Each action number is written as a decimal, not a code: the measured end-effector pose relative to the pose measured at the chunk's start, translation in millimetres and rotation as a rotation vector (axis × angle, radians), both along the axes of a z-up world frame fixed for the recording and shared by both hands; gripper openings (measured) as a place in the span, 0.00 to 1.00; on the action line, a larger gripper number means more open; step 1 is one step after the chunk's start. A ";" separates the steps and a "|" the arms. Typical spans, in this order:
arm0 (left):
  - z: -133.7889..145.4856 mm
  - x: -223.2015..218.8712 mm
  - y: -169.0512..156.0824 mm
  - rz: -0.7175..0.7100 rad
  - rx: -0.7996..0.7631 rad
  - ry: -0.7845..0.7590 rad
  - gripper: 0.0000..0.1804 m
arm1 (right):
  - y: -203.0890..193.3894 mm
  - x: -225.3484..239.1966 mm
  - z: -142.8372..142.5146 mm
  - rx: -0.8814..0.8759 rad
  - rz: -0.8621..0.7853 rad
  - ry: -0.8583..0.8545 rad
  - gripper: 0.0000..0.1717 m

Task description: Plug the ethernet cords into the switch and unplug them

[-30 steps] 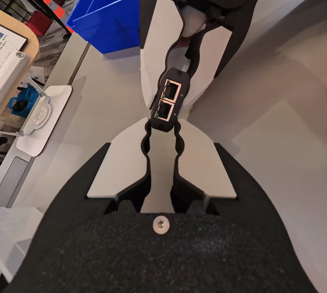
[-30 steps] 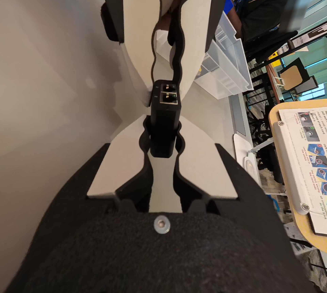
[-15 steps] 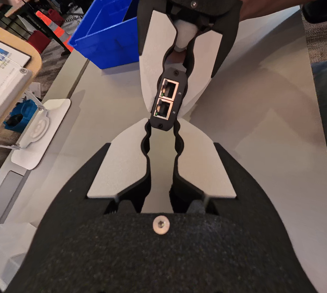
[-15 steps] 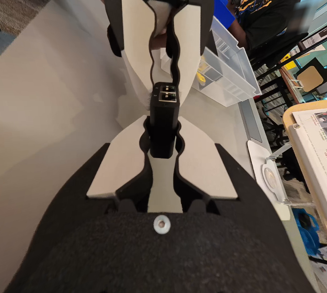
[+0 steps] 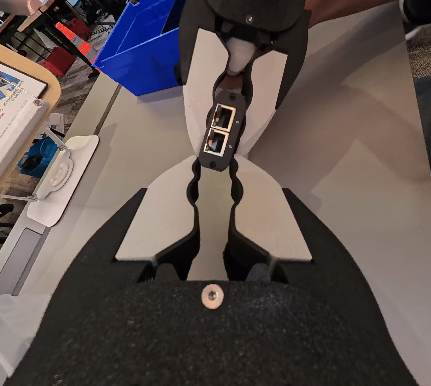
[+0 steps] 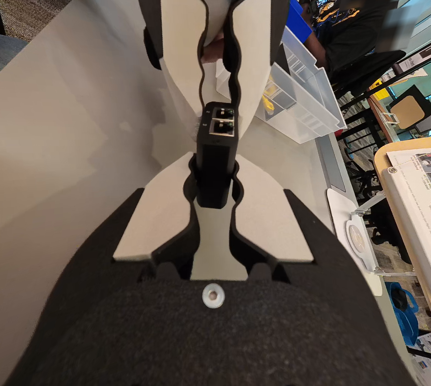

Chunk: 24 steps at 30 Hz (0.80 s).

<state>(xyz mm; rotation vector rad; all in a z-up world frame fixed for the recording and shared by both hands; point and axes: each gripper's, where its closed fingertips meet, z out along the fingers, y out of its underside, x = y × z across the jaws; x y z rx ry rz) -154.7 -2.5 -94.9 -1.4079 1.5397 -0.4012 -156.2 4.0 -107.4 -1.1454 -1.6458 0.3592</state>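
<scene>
Blue bin (image 5: 149, 48) lower in view now, switch (image 5: 221, 132) grip unchanged.

My right hand-held gripper (image 6: 214, 166) clamps the black switch (image 6: 215, 165) between both pads, ports facing away. Straight ahead, the left hand-held gripper (image 6: 218, 104) meets the switch's far end. A clear bin (image 6: 310, 104) sits ahead-right on the table (image 6: 70, 118).

We see open bench (image 5: 349, 165) to our right of the switch (image 5: 221, 132); a blue bin (image 5: 144, 58) and a white plate (image 5: 58, 179) crowd the left edge.
</scene>
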 end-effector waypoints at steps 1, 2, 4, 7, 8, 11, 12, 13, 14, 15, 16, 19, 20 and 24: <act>1.1 0.8 -0.2 -0.001 0.000 -0.009 0.13 | 1.1 0.0 -0.4 0.006 -0.004 -0.002 0.15; 2.4 1.9 -1.2 -0.006 -0.003 -0.019 0.13 | 2.3 0.0 -1.8 0.014 -0.011 -0.008 0.15; 2.8 4.1 -2.8 -0.012 -0.005 -0.022 0.13 | 3.1 -0.9 -4.7 0.022 -0.016 -0.020 0.16; 1.6 4.3 -1.5 -0.005 0.002 -0.018 0.13 | 4.1 -0.9 -3.7 0.036 -0.025 -0.014 0.15; 1.2 4.3 -0.9 -0.001 0.000 -0.020 0.13 | 4.8 -0.6 -4.2 0.030 -0.029 -0.017 0.15; 0.8 4.5 0.1 0.011 0.011 -0.019 0.13 | 5.9 0.1 -4.5 0.013 -0.031 -0.027 0.15; 0.6 4.7 -0.2 0.015 0.014 -0.018 0.13 | 5.7 0.8 -4.6 0.008 -0.030 -0.039 0.15; 0.0 4.8 -0.6 0.017 0.016 -0.015 0.13 | 5.3 1.8 -4.8 0.006 -0.029 -0.055 0.15; -0.8 4.7 -0.2 0.020 0.021 -0.011 0.13 | 5.8 2.8 -4.7 0.027 -0.035 -0.072 0.15; -2.5 4.1 0.3 0.021 0.026 0.000 0.13 | 6.9 3.6 -5.0 0.052 -0.046 -0.090 0.15; -4.7 3.5 0.5 0.023 0.024 0.011 0.13 | 7.0 4.1 -6.6 0.057 -0.053 -0.107 0.15; -7.2 4.7 -0.4 0.026 -0.004 0.000 0.13 | 6.4 4.7 -9.5 0.032 -0.051 -0.106 0.15; -6.8 4.9 -0.6 0.028 -0.011 -0.007 0.13 | 5.8 4.4 -10.0 0.008 -0.051 -0.099 0.15; 4.0 6.7 -0.8 0.022 -0.034 -0.071 0.13 | 5.7 0.4 -5.6 -0.080 -0.055 -0.034 0.15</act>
